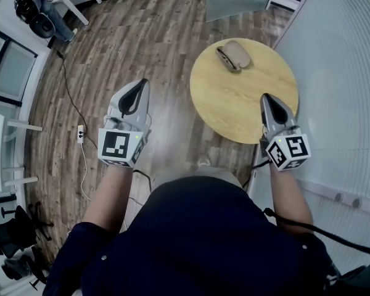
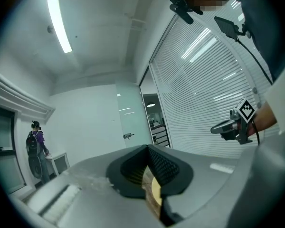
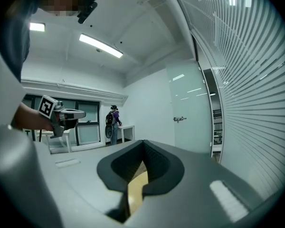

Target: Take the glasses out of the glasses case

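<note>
Matt wooden table (image 1: 234, 106); smooth matt glasses case (image 1: 235, 55)

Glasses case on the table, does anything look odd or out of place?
Nothing stands out. The glasses case lies flat on the round table, inside its far edge. The left gripper and right gripper hang shut and empty, short of it.

You are standing by a round tabletop (image 1: 234, 110) while a person with a backpack (image 3: 111, 120) is standing at a far desk (image 3: 126, 127).

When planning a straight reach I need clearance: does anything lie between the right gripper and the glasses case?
Nothing visible does. Only the bare top of the round table lies between the right gripper and the glasses case at its far side.
</note>
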### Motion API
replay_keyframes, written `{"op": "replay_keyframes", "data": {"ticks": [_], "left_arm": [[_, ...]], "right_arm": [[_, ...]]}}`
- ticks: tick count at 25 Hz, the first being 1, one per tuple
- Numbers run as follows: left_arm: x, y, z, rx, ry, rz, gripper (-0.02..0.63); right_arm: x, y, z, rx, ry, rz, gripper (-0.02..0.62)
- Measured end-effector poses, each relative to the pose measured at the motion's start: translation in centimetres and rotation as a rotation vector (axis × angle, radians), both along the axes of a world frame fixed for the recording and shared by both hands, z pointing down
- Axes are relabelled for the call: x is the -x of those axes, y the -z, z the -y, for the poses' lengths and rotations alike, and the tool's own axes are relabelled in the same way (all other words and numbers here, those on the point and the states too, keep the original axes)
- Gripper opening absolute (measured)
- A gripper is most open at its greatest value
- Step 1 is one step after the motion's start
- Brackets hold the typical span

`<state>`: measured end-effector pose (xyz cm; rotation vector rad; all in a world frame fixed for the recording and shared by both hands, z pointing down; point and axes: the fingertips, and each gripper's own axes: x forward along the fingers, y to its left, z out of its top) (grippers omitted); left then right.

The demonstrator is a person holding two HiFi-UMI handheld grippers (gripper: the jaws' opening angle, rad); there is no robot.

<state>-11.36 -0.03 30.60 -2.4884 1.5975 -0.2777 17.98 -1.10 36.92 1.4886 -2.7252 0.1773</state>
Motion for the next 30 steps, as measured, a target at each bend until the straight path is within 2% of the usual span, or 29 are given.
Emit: {"op": "replay_keyframes", "data": {"ticks": [9,21,30], "left_arm": [[-0.5,-0.4,4.8,0.023,0.001,0.008,0.006],[-1.3,-1.0,15.0,0.02,-0.117,-0.004,0.006],[2.2,-2.2,24.0,0.054,-0.216,-0.029,0.006]], "right_arm": [[0.7,-1.5,4.0,0.042,0.042,-0.004,0.009],[2.1,-1.0,10.6,0.035,-0.036,-0.053,0.009],[5.0,-1.4,16.9,0.082,-0.168,-0.065,0.009]]}}
